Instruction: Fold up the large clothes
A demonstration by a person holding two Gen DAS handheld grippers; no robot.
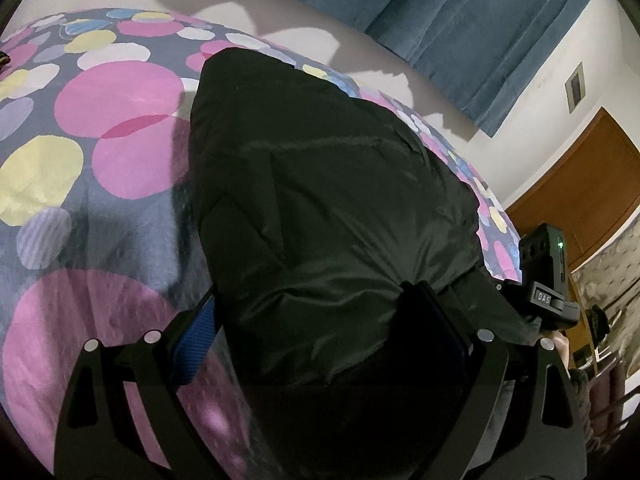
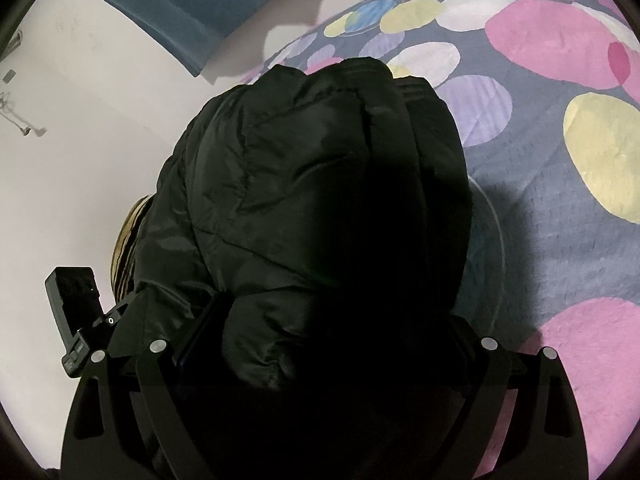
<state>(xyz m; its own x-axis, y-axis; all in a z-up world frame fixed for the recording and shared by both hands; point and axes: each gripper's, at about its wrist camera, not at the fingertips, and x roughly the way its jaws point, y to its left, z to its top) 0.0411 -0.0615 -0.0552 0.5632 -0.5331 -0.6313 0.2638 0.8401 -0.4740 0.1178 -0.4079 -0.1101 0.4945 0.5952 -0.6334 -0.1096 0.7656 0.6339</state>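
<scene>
A large black padded jacket (image 1: 320, 184) lies bunched on a bed and fills the middle of both views; it also shows in the right wrist view (image 2: 320, 184). My left gripper (image 1: 320, 320) is shut on a thick fold of the jacket, with fabric bulging between its fingers (image 1: 196, 340). My right gripper (image 2: 328, 332) is shut on another fold of the same jacket. The right gripper shows at the right edge of the left wrist view (image 1: 548, 276). The left gripper shows at the lower left of the right wrist view (image 2: 76, 312). Both sets of fingertips are hidden by fabric.
The bed cover (image 1: 100, 140) is grey with large pink, yellow and lilac circles. Blue curtains (image 1: 460, 12) hang behind the bed. A white wall (image 2: 80, 120) and a brown wooden door (image 1: 580, 184) stand to the side.
</scene>
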